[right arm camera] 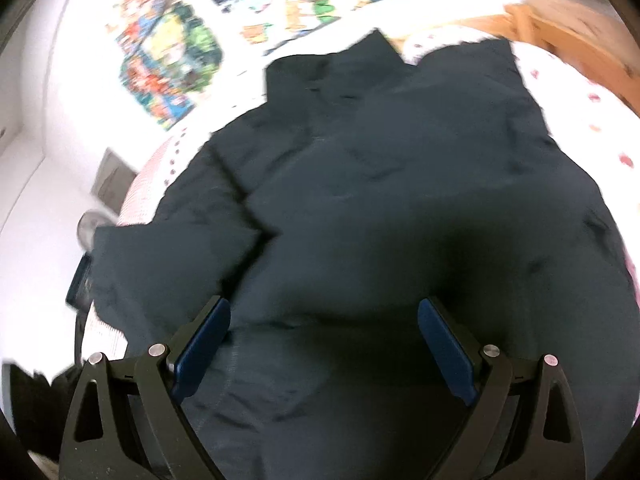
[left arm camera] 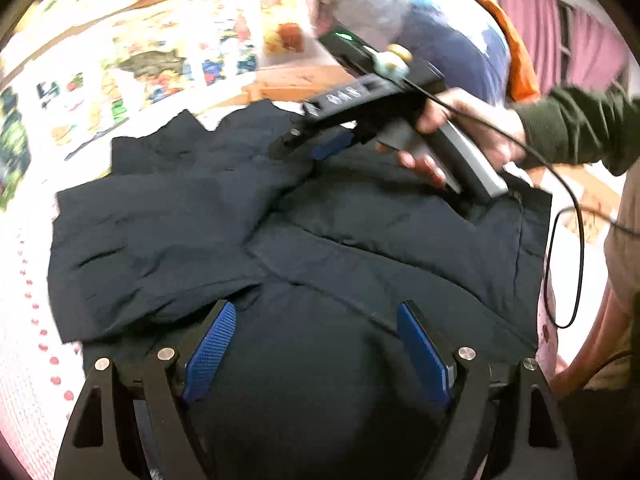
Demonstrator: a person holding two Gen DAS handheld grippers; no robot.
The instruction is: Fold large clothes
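A large dark navy garment (left arm camera: 360, 240) lies spread over a white bed sheet (left arm camera: 28, 320) dotted with red. In the left wrist view one part of it is folded across its left side. My left gripper (left arm camera: 316, 320) hovers low over the near part of the cloth, jaws wide apart, nothing between the blue pads (left arm camera: 212, 344). Farther back, a hand holds my right gripper (left arm camera: 306, 144) at the garment's far edge. In the right wrist view the garment (right arm camera: 400, 200) fills the frame, and the right gripper (right arm camera: 324, 320) stands open above it with empty jaws.
A wooden bed frame (right arm camera: 568, 28) borders the far side. Colourful posters (right arm camera: 172, 56) cover the wall behind. A person's green sleeve (left arm camera: 580, 128) and a black cable (left arm camera: 576, 240) are at the right, with pink curtains (left arm camera: 560, 28) beyond.
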